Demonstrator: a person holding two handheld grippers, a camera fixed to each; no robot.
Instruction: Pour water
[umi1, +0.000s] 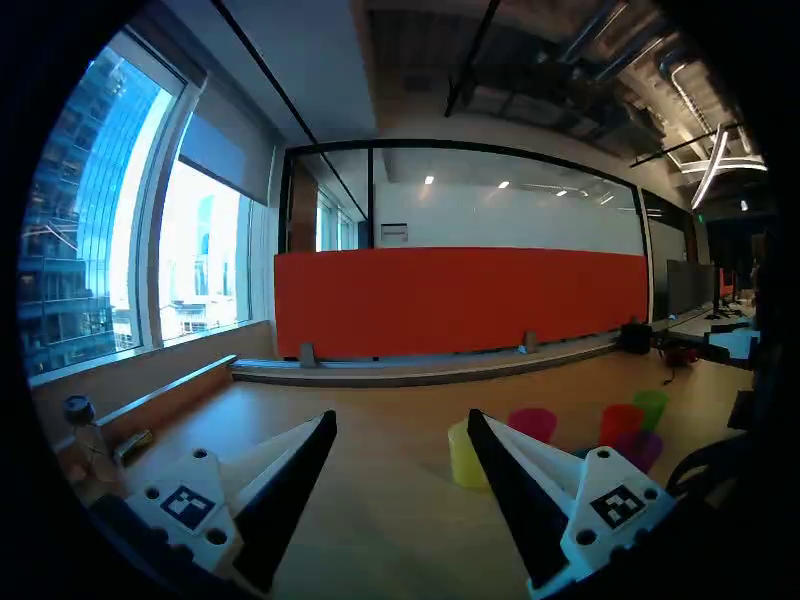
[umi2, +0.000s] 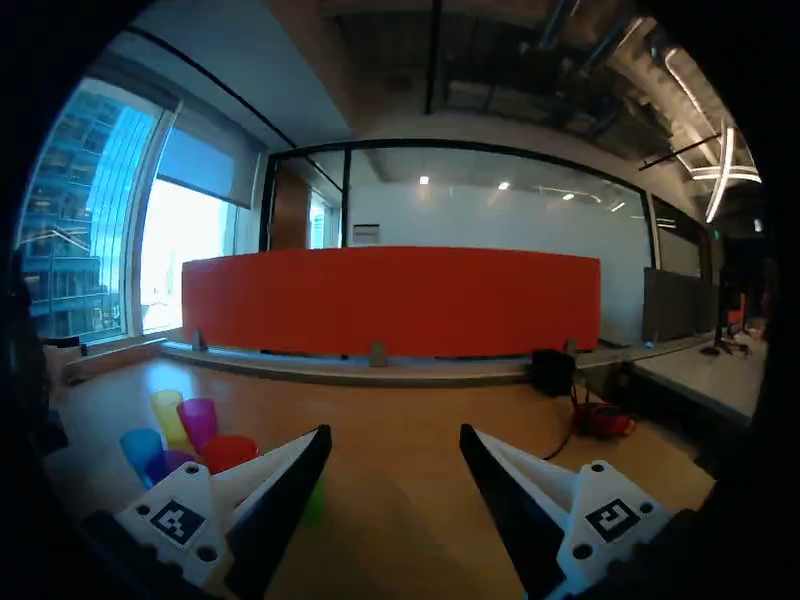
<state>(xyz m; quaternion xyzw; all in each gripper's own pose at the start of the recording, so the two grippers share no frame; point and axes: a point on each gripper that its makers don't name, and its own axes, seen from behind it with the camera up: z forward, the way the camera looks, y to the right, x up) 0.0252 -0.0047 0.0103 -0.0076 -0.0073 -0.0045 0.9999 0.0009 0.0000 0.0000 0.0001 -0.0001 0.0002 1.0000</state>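
Apart and empty: left gripper (umi1: 401, 414), right gripper (umi2: 395, 430). Bottle (umi1: 86, 442) upright by the window ledge (umi1: 170, 388), cap up; plastic cups (umi1: 465, 455) mouths-up.

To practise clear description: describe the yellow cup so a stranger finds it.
Find the long orange panel behind the wooden table. Coloured cups cluster on the table; the yellow cup stands beside the pink cup and is the only yellow one.
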